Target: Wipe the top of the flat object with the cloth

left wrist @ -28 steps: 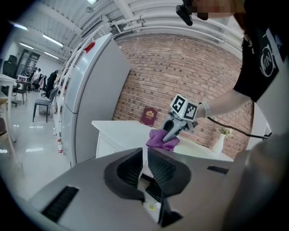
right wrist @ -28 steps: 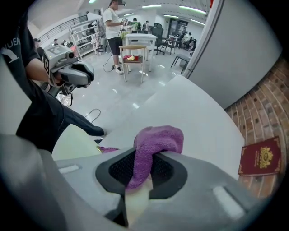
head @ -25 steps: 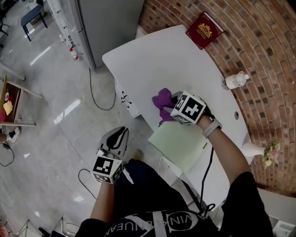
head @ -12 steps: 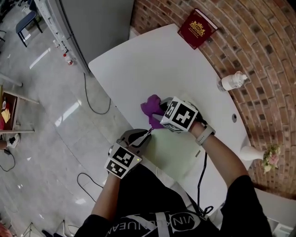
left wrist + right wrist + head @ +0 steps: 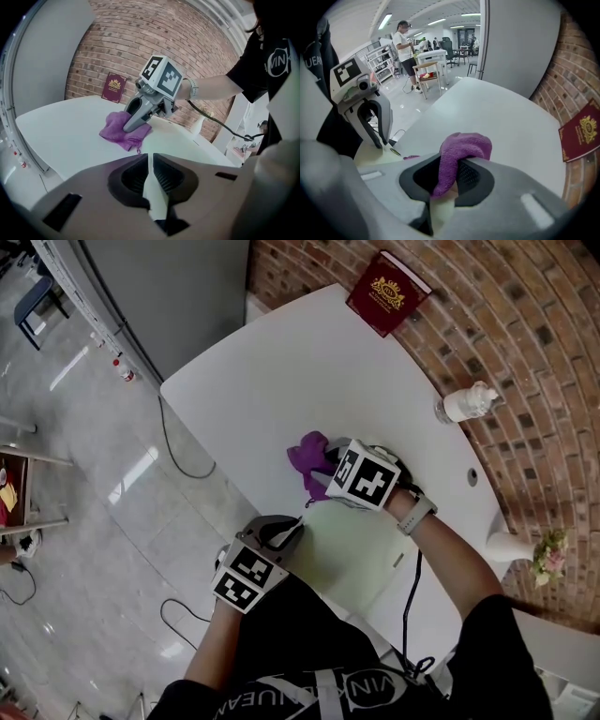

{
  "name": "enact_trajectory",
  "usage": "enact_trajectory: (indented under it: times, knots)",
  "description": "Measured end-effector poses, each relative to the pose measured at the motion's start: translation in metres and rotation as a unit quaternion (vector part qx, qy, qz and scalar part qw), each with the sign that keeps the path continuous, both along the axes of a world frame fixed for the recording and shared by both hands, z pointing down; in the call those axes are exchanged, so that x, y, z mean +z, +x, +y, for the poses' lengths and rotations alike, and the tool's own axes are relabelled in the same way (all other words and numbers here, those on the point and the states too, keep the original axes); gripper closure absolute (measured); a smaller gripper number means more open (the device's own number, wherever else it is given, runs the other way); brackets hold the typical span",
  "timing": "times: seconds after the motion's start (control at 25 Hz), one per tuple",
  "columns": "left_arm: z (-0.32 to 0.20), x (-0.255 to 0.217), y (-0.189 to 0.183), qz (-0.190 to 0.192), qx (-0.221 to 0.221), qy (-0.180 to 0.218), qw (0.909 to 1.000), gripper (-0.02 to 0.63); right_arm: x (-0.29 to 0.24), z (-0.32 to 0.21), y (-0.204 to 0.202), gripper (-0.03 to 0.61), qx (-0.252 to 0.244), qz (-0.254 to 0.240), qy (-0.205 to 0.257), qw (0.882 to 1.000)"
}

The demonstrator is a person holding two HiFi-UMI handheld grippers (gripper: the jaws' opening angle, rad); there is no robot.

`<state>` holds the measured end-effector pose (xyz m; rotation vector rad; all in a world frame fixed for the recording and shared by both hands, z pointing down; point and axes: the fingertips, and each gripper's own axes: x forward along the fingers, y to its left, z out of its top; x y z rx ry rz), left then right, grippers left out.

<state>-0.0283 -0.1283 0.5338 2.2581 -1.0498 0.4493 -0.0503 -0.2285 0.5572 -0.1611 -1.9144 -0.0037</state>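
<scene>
Purple cloth (image 5: 307, 457) is clamped in the right gripper (image 5: 328, 476) at the 11 o'clock corner of the pale green flat sheet (image 5: 361, 554), the left gripper (image 5: 289, 529) closed at its 9 o'clock edge, a maroon booklet (image 5: 387, 292) well apart at 12 o'clock.

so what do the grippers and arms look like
The left gripper and right gripper are grey, each with black-and-white square markers. A black cable trails from the right one. Black top, pale watch on the right wrist.

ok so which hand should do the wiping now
Right. The right gripper is shut on the purple cloth, right at the far edge of the pale green flat object. The left gripper is shut on that object's near corner, likely steadying it.
</scene>
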Motion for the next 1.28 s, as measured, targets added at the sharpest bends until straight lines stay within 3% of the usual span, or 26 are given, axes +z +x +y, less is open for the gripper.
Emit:
enact_trajectory:
  times: [0.12, 0.32, 0.48, 0.68, 0.96, 1.12, 1.28]
  knots:
    - [0.000, 0.000, 0.001, -0.007, 0.002, -0.003, 1.0000, 0.580, 0.001, -0.003, 0.004, 0.517, -0.005, 0.012, -0.012, 1.000]
    - [0.000, 0.001, 0.000, -0.009, 0.000, -0.011, 0.9999, 0.580, 0.005, -0.017, 0.004, 0.517, -0.065, 0.028, 0.001, 0.997]
    - [0.000, 0.003, -0.002, -0.010, -0.004, -0.014, 0.9998, 0.580, 0.007, -0.044, 0.014, 0.517, -0.057, 0.054, 0.016, 0.997]
    - [0.000, 0.002, -0.002, -0.011, 0.001, -0.021, 0.9997, 0.580, 0.009, -0.086, 0.036, 0.517, -0.004, 0.078, 0.049, 0.996]
    - [-0.002, 0.001, -0.004, -0.010, 0.011, -0.031, 0.9994, 0.580, 0.006, -0.132, 0.064, 0.517, 0.086, 0.074, 0.078, 0.990]
    - [-0.004, 0.002, -0.004, -0.009, 0.019, -0.036, 0.9992, 0.580, 0.005, -0.151, 0.083, 0.517, 0.128, 0.073, 0.098, 0.984]
    - [-0.004, 0.003, -0.003, -0.009, 0.029, -0.040, 0.9987, 0.580, 0.003, -0.173, 0.115, 0.517, 0.166, 0.091, 0.148, 0.971]
